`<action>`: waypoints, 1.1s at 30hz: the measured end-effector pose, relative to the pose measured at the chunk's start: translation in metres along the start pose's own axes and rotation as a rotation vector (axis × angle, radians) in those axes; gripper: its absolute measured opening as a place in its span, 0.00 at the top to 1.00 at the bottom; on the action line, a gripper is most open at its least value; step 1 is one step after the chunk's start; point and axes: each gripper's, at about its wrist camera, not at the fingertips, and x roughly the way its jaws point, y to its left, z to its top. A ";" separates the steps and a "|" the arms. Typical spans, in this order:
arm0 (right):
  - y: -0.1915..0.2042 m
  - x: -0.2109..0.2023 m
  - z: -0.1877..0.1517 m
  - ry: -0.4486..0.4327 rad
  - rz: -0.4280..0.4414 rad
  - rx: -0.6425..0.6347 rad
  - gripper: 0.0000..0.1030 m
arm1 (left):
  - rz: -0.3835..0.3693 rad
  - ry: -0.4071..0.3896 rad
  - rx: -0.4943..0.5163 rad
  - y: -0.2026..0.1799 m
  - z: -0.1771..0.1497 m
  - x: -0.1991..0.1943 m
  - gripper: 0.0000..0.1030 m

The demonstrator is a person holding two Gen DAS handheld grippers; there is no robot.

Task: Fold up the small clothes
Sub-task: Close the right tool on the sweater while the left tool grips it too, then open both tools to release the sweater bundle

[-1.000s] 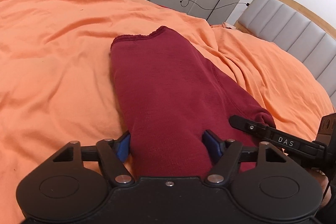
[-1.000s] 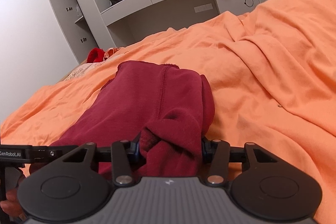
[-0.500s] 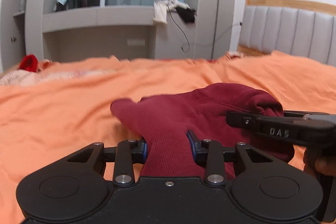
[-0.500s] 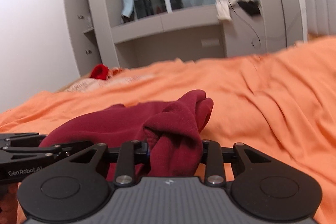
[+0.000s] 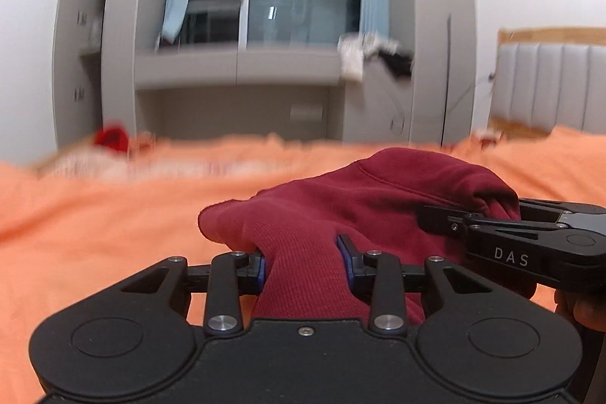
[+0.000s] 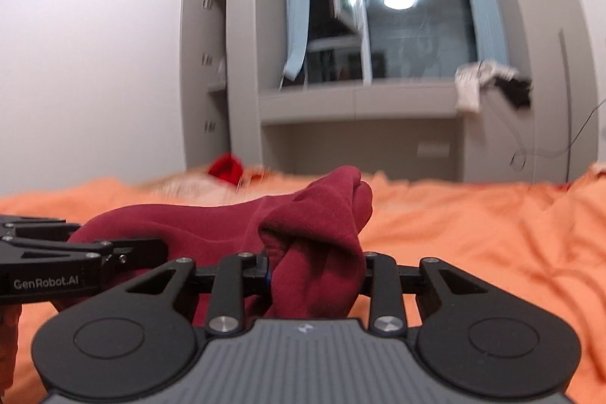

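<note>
One dark red garment [image 5: 363, 211] lies on the orange bed [image 5: 94, 233], held by two grippers. The left gripper [image 5: 303, 260] is clamped on its ribbed near edge; the right gripper [image 6: 316, 264] is clamped on a bunched fold at the other near corner. A second ago the garment lay flat on the bed, stretching away from both grippers; now its near end is raised and folded over, its long axis running across between the grippers. One bright red item [image 6: 225, 169] sits at the bed's far edge.
</note>
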 end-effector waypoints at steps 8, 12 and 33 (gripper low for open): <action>-0.002 0.019 -0.025 0.174 -0.006 0.090 0.66 | 0.011 0.130 -0.022 0.010 -0.014 0.006 0.62; -0.006 0.013 -0.031 0.201 -0.019 0.112 0.63 | 0.025 0.175 -0.048 0.014 -0.017 0.006 0.59; -0.029 -0.004 -0.042 0.218 -0.106 0.180 0.12 | 0.110 0.165 -0.123 0.022 -0.026 -0.003 0.14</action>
